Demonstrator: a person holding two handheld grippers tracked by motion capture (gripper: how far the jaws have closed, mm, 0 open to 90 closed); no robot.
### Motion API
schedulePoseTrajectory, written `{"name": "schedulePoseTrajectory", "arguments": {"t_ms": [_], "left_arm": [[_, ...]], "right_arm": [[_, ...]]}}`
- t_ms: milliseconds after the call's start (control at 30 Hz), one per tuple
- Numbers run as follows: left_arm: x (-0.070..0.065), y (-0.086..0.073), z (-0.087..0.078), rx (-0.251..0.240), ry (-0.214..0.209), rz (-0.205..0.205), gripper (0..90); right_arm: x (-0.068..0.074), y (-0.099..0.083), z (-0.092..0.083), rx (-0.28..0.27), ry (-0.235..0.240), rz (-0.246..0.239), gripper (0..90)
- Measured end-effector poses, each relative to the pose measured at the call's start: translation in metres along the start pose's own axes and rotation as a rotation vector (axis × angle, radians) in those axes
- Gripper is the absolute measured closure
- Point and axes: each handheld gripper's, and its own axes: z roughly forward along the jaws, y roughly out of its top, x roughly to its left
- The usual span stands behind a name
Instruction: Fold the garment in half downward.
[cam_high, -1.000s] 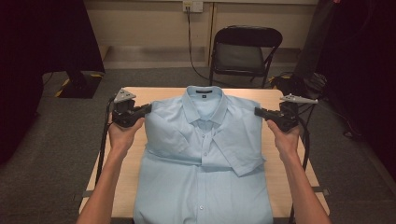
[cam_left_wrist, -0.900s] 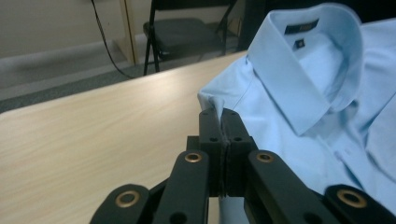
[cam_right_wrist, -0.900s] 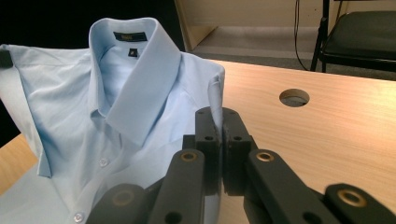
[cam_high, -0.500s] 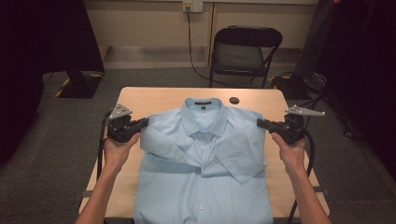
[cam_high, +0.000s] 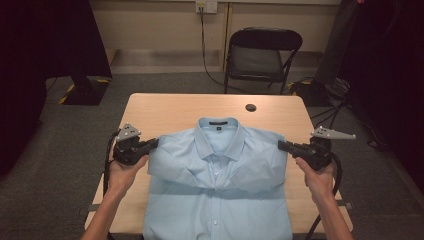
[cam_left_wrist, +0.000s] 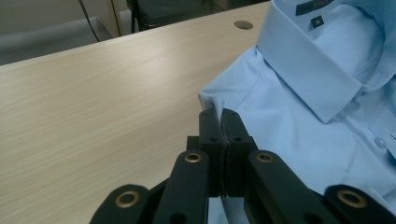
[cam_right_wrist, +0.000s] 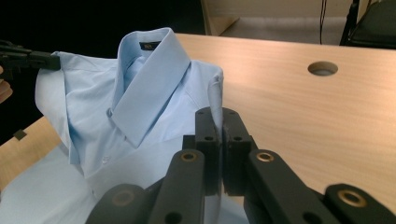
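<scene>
left gripper (cam_left_wrist: 219, 116) pinched on shirt (cam_high: 220, 190) shoulder | right gripper (cam_right_wrist: 217, 114) likewise | high view: chair (cam_high: 262, 55)

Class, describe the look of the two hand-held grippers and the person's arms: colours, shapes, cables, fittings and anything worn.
Both the left gripper and the right gripper are black, each topped by a grey three-cornered plate and trailing a black cable. Up close, the flat black fingers hang on linked bars with brass-coloured pivot rings. The forearms are bare, with no sleeves or gloves.
</scene>
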Motion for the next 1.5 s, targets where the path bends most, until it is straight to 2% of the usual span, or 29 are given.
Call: {"name": "schedulePoseTrajectory", "arguments": {"t_ms": [233,367,433,467,500,667,767,833,867,933,1000,1033,1133,1267,1500], "left_arm": [[-0.009,-0.008,0.0,0.016,-0.022,0.014,89.7],[-0.012,-0.016,0.001,0.043,-0.033,0.019,89.6],[-0.011,-0.024,0.003,0.055,-0.051,-0.008,89.6],[-0.011,-0.024,0.003,0.055,-0.051,-0.008,89.6],[-0.009,-0.032,0.007,0.075,-0.053,-0.027,89.6],[-0.011,-0.047,0.011,0.103,-0.062,-0.031,89.6],[-0.012,-0.05,0.008,0.101,-0.07,-0.026,89.6],[-0.012,-0.051,0.005,0.094,-0.072,-0.031,89.6],[-0.012,-0.052,0.002,0.088,-0.084,-0.047,89.6],[-0.013,-0.055,-0.003,0.089,-0.084,-0.045,89.6],[-0.016,-0.063,-0.004,0.121,-0.05,-0.009,89.6],[-0.016,-0.066,-0.005,0.129,-0.05,-0.004,89.6],[-0.015,-0.074,-0.006,0.136,-0.053,-0.015,89.6],[-0.014,-0.084,-0.007,0.142,-0.07,-0.046,89.6],[-0.02,-0.095,-0.023,0.149,-0.096,-0.049,89.6]], "right_arm": [[0.003,-0.025,-0.011,0.037,-0.007,0.012,87.6],[0.003,-0.038,-0.014,0.055,-0.008,0.023,87.5],[0.002,-0.044,-0.015,0.059,-0.011,0.029,87.5],[0.002,-0.044,-0.015,0.059,-0.011,0.029,87.5],[0.001,-0.053,-0.013,0.063,-0.012,0.046,87.5],[-0.001,-0.069,-0.012,0.08,-0.02,0.063,87.5],[-0.002,-0.073,-0.014,0.092,-0.029,0.064,87.5],[-0.002,-0.075,-0.015,0.093,-0.029,0.067,87.5],[-0.002,-0.076,-0.015,0.092,-0.029,0.067,87.5],[-0.002,-0.078,-0.016,0.093,-0.033,0.07,87.5],[-0.001,-0.084,-0.008,0.126,-0.042,0.066,87.5],[0.001,-0.085,-0.006,0.139,-0.044,0.065,87.5],[0.003,-0.089,0.0,0.166,-0.054,0.048,87.4],[0.0,-0.095,0.007,0.191,-0.063,0.059,87.5],[0.009,-0.1,0.0,0.193,-0.059,0.041,87.4]]}}
